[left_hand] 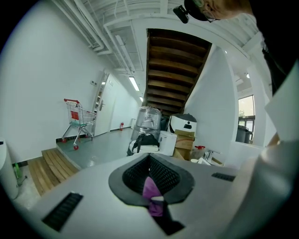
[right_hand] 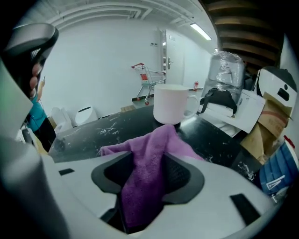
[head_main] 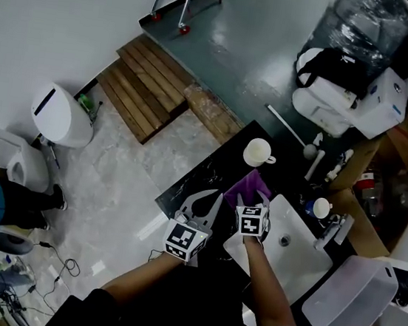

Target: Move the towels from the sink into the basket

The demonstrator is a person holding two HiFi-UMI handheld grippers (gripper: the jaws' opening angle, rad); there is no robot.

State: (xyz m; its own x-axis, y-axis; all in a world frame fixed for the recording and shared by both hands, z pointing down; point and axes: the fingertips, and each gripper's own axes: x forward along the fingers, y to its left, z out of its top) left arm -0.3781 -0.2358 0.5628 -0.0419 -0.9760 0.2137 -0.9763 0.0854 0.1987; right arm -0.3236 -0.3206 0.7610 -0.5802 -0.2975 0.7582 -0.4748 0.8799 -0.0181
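Observation:
A purple towel (head_main: 250,181) lies bunched on the black counter (head_main: 200,179), just left of the white sink (head_main: 308,263). My right gripper (head_main: 253,197) points down onto it. In the right gripper view the towel (right_hand: 154,154) runs up through the wide gap between the jaws of the right gripper (right_hand: 147,179), which stand open around it. My left gripper (head_main: 213,197) is beside it on the left. In the left gripper view a small purple scrap of towel (left_hand: 152,193) sits pinched deep between the narrow jaws of the left gripper (left_hand: 150,175). No towel shows in the sink basin.
A white mug (head_main: 257,152) stands on the counter just beyond the towel, and shows close ahead as the mug (right_hand: 170,103). A faucet (head_main: 333,231) is at the sink's far side. A clear plastic bin (head_main: 351,293) sits right of the sink. Boxes and a water bottle (head_main: 368,23) crowd the back.

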